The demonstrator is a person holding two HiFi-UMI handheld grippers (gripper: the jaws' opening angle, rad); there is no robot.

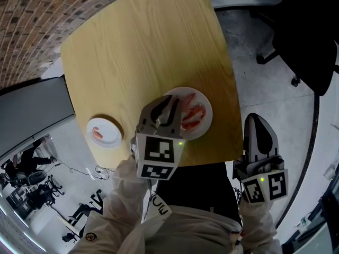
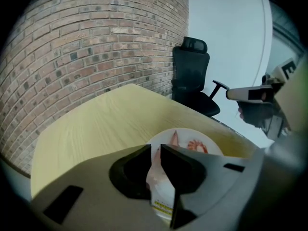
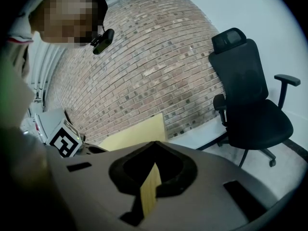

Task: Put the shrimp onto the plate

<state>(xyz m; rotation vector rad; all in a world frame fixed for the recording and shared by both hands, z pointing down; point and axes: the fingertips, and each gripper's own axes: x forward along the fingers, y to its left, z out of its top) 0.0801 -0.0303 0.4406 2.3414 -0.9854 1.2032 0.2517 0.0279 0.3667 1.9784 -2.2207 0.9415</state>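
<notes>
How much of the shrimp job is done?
Done: pink shrimp already lie on the big white round plate. In hand: the left gripper pinches another shrimp in its jaws above that plate. Left: one more shrimp waits on the small white dish. The right gripper is shut, empty.

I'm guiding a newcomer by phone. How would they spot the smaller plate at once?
Find the wooden table by the brick wall. At its near left corner lies the small white plate, one reddish piece on it. Its neighbour, the larger plate, sits to the right under the left gripper.
</notes>
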